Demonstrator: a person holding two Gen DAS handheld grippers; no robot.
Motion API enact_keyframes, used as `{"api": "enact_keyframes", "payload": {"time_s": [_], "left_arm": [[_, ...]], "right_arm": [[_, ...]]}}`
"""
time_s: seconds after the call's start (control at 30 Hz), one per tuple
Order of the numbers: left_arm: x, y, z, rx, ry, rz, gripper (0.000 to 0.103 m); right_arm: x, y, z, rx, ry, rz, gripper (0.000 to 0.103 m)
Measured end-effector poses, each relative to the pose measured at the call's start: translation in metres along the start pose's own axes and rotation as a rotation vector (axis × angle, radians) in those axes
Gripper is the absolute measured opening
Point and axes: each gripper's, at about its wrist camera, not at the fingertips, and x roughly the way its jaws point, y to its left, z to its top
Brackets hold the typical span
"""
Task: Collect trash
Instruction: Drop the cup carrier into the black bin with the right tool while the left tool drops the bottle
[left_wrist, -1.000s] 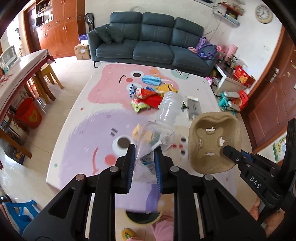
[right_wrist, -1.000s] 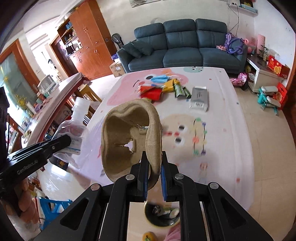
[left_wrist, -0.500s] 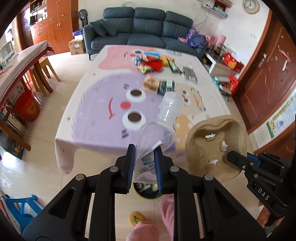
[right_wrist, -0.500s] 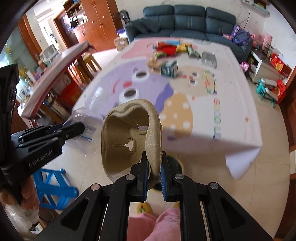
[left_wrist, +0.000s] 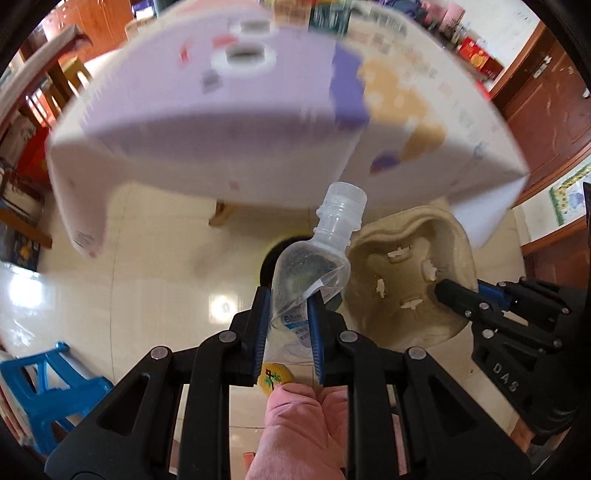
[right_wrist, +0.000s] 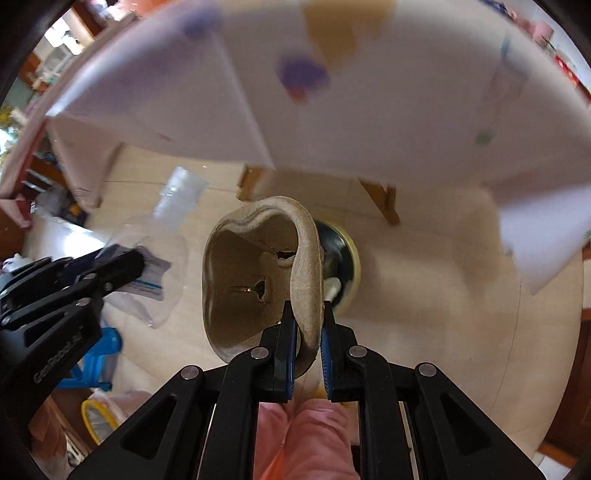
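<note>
Both views looked steeply down past the near edge of a table (left_wrist: 207, 140) draped in a white cloth (right_wrist: 388, 122) printed with purple and orange patches; the cloth was blurred in both pictures. Below lay a glossy cream tile floor (left_wrist: 155, 280), with a blue plastic stool (left_wrist: 55, 373) at lower left and a brown wooden door (left_wrist: 546, 110) at right. A dark round bin with a yellowish rim (right_wrist: 341, 266) stood on the floor just past the table edge, partly hidden behind the held items. The left gripper (left_wrist: 286, 325) was clamped narrowly on a crushed clear plastic bottle (left_wrist: 314, 266), cap end pointing away, above the bin. The right gripper (right_wrist: 306, 345) was pinched on the wall of a brown pulp cup carrier (right_wrist: 255, 280), which hung just beside the bottle, also over the bin. Pink-clad legs (left_wrist: 295, 424) of the person showed at the bottom of each view.
</note>
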Motion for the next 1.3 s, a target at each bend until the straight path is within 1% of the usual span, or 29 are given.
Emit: {"api": "enact_keyframes", "payload": {"time_s": [0.07,0.17,0.23,0.3,0.4,0.47,0.5,0.57,0.6,0.63,0.7,0.8,0.97,1.03,1.2,1.3], "left_arm": [[0.034,-0.002,-0.004,-0.007,0.023,0.02,0.017],[0.087,-0.004,-0.007,-0.023,0.049,0.044,0.017],[0.123,-0.004,-0.009,-0.034,0.063,0.046,0.018],[0.151,-0.006,-0.008,-0.032,0.069,0.058,0.018],[0.19,-0.01,-0.004,-0.019,0.071,0.068,0.018],[0.21,-0.013,0.0,-0.008,0.07,0.065,0.018],[0.219,-0.014,0.002,-0.002,0.07,0.071,0.018],[0.235,-0.019,0.008,0.008,0.079,0.086,0.023],[0.241,-0.024,0.01,0.01,0.084,0.095,0.037],[0.247,-0.024,0.011,0.01,0.086,0.099,0.056],[0.251,-0.024,0.015,0.008,0.081,0.104,0.074],[0.251,-0.021,0.02,0.01,0.078,0.107,0.075],[0.238,-0.016,0.021,0.012,0.089,0.117,0.075],[0.228,-0.014,0.022,0.007,0.089,0.115,0.075],[0.177,-0.012,0.021,-0.014,0.088,0.103,0.075],[0.143,-0.015,0.024,-0.018,0.078,0.107,0.075]], "right_arm": [[0.04,-0.011,-0.001,0.026,0.023,-0.005,0.011],[0.083,-0.021,0.0,0.033,0.045,-0.017,0.011],[0.115,-0.028,0.002,0.045,0.065,-0.005,0.011],[0.138,-0.031,0.003,0.04,0.067,0.002,0.013],[0.167,-0.034,0.005,0.029,0.085,0.034,0.021],[0.182,-0.036,0.008,0.029,0.092,0.047,0.038],[0.184,-0.036,0.008,0.03,0.088,0.046,0.04],[0.187,-0.038,0.007,0.031,0.074,0.036,0.047],[0.188,-0.039,0.008,0.032,0.073,0.036,0.047],[0.189,-0.04,0.008,0.035,0.071,0.037,0.048],[0.184,-0.037,0.01,0.04,0.067,0.031,0.048],[0.175,-0.038,0.014,0.048,0.058,0.021,0.048],[0.125,-0.03,0.014,0.042,0.01,0.027,0.048],[0.106,-0.025,0.015,0.035,0.0,0.027,0.048],[0.041,-0.013,0.014,0.017,-0.032,0.029,0.048],[-0.01,-0.005,0.014,0.005,-0.063,0.029,0.048]]}}
